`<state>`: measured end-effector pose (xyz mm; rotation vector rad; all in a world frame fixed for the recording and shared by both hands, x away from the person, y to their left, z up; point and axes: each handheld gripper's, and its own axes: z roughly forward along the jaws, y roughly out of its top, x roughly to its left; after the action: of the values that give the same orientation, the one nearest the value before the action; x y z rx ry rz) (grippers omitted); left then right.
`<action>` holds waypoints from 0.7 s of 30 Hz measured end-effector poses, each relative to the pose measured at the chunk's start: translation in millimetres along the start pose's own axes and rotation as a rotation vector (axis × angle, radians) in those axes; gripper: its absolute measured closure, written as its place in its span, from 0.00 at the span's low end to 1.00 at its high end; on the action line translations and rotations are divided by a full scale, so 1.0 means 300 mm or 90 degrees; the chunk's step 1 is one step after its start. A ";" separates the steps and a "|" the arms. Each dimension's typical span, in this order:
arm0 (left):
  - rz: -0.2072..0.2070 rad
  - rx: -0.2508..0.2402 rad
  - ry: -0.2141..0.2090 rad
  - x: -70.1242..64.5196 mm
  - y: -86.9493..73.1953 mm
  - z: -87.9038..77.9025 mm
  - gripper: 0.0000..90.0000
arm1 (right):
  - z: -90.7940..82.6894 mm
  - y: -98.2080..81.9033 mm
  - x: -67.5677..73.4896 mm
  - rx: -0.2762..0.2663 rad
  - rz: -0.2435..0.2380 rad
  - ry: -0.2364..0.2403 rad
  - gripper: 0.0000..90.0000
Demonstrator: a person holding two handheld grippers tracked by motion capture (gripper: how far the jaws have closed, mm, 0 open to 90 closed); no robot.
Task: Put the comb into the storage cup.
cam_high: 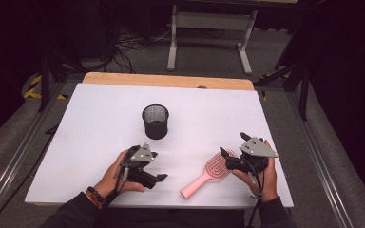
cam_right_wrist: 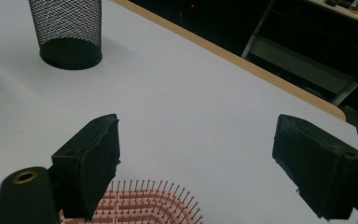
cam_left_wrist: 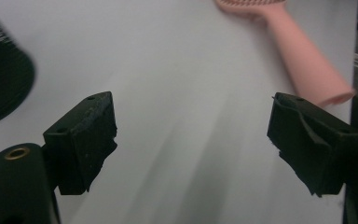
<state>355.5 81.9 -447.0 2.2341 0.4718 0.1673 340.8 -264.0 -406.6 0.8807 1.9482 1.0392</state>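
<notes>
A pink hairbrush (cam_high: pixel 203 177) lies bristles up on the white table (cam_high: pixel 100 142), its handle toward the front edge. My right gripper (cam_high: pixel 227 158) hovers just over the brush head (cam_right_wrist: pixel 140 205), jaws open and apart from it (cam_right_wrist: pixel 196 122). A black mesh cup (cam_high: pixel 155 121) stands upright mid-table. My left gripper (cam_high: pixel 160 177) is held near the front edge, left of the brush, and points toward its handle (cam_left_wrist: pixel 307 65). Its jaws are open with bare table between them (cam_left_wrist: pixel 191 100). The cup (cam_left_wrist: pixel 0 84) is at the left in the left gripper view, and at the far left (cam_right_wrist: pixel 67 28) in the right gripper view.
A wooden strip (cam_high: pixel 168 80) runs along the table's far edge. Beyond it stand a white metal frame (cam_high: pixel 209 28) and cables on the floor. Dark stands flank the table on both sides.
</notes>
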 end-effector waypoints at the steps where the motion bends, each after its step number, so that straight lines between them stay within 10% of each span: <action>1: 0.009 0.006 -0.004 -0.020 0.025 0.026 0.18 | 0.002 -0.002 0.000 0.001 0.001 -0.003 0.17; 10: 0.023 0.070 -0.031 -0.123 0.166 0.205 0.22 | 0.008 -0.016 -0.013 0.005 0.018 -0.011 0.16; 21: -0.024 0.154 -0.044 -0.186 0.259 0.327 0.33 | 0.021 -0.028 -0.017 0.016 0.021 -0.009 0.15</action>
<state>352.7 -55.0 -449.7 2.4551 0.5199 0.0135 346.8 -269.6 -414.8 0.9345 1.9443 1.0275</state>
